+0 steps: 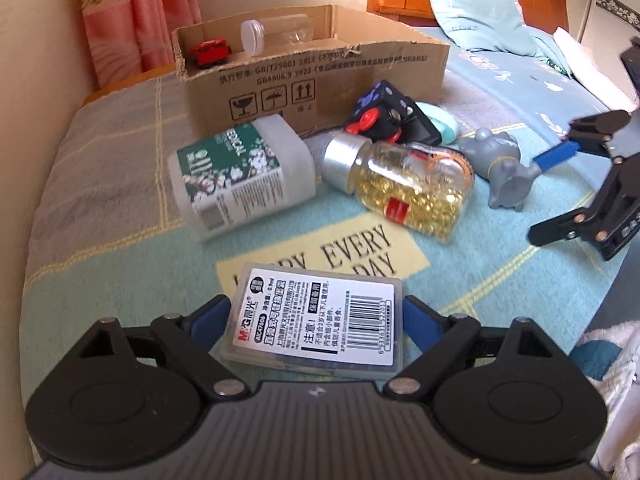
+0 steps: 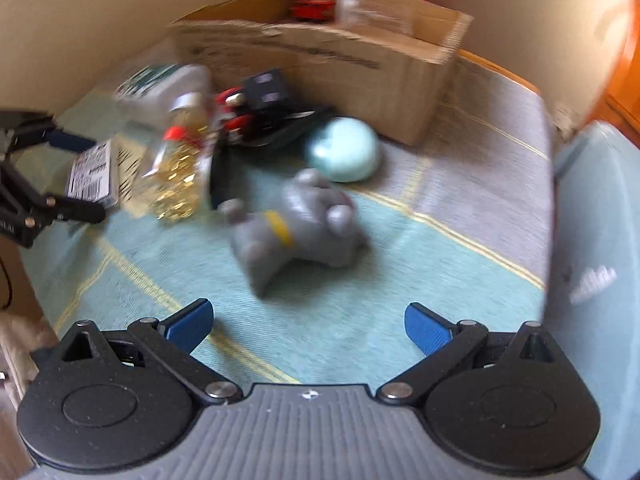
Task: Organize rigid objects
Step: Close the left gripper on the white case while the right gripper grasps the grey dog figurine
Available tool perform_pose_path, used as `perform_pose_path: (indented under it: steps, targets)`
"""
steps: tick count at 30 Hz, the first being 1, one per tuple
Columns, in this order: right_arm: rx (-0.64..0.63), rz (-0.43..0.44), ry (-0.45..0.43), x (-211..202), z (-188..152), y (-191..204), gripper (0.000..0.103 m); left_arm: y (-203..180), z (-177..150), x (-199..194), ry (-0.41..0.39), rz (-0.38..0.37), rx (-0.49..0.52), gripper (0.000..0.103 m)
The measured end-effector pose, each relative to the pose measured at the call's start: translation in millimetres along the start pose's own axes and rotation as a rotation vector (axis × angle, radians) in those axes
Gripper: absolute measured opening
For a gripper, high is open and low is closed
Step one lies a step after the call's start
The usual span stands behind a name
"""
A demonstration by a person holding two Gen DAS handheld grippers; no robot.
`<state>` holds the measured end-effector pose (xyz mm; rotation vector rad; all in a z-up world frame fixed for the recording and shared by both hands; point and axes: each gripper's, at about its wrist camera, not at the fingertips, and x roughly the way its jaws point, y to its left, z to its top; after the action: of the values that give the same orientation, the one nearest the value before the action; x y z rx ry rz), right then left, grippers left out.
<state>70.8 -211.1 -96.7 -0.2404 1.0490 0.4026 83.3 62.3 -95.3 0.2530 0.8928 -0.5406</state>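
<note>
Matt cardboard box [image 1: 320, 80]; seemingly glossy plastic case [image 1: 320, 320].

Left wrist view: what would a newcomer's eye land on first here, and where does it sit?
The flat clear case with a barcode label, sitting between the left tongs at bottom centre. Beyond it lie a bottle of golden capsules and a white bottle on their sides, in front of the cardboard box. The right tongs are open and empty, facing a grey toy.

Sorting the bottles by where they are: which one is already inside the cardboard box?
The clear empty bottle with the white cap, lying beside the red toy car. The white medical bottle and the gold-capsule bottle lie outside on the blanket.
</note>
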Motion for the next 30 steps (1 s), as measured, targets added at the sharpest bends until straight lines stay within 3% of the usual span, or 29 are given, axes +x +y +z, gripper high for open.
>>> perform_pose_path:
  steps: [14, 19, 30]
  targets:
    - [-0.221, 0.125, -0.071, 11, 15, -4, 0.103, -4, 10, 2, 0.068, -0.043, 0.079, 0.092]
    - [-0.270, 0.154, -0.068, 15, 22, -6, 0.103, -7, 13, 6, 0.095, -0.064, 0.114, 0.099]
    - [-0.337, 0.195, -0.062, 21, 32, -7, 0.103, -4, 20, 8, 0.160, -0.082, 0.150, 0.098]
